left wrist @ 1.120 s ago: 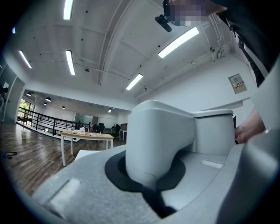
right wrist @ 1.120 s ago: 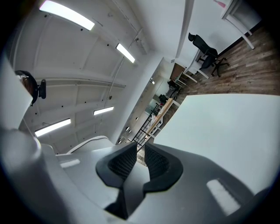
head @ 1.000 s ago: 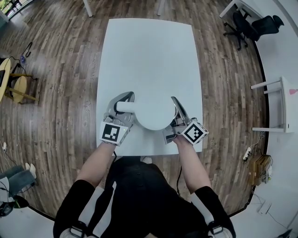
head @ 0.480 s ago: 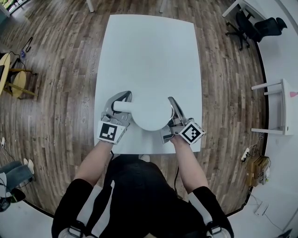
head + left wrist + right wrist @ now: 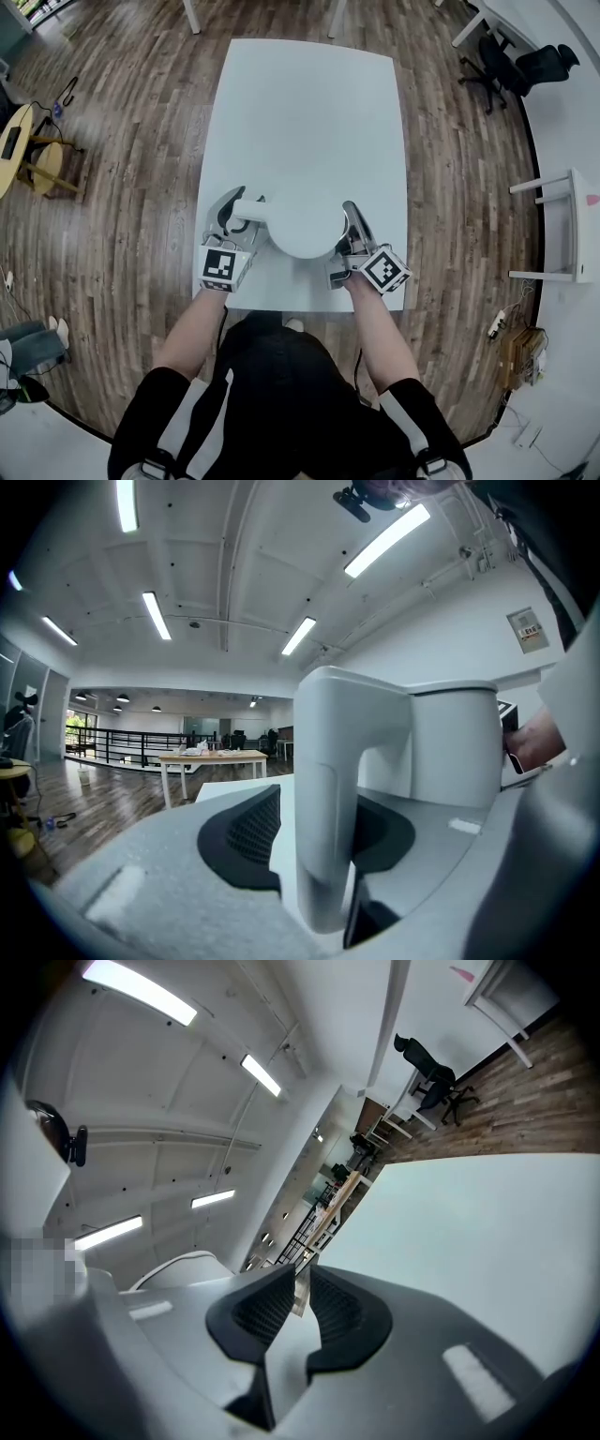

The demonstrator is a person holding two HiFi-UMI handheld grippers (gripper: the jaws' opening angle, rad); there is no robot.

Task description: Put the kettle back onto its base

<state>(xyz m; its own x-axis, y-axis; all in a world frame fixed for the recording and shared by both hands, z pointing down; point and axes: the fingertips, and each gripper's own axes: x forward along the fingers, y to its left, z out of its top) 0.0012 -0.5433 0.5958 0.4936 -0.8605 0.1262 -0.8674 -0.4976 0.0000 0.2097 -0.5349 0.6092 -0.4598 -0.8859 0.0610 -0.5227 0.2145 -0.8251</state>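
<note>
**Counter** [image 5: 300,112]: white, oblong, with the person at its near edge.

**Forearms:** both reach forward, roughly level, one on each side of the kettle [image 5: 302,223].

**Left tongs** [image 5: 239,211]: jaws wide and just opened. They straddle the handle [image 5: 323,799], with the pads clear of it.

**Right tongs** [image 5: 349,214]: jaws narrow, a slit between the pads, at the kettle's right flank. Whether they nip anything cannot be told.

**Kettle:** a plain white cylinder with a round flat top, upright near the counter's near edge between the two tongs. Its thick looped handle points to the person's left.
</note>
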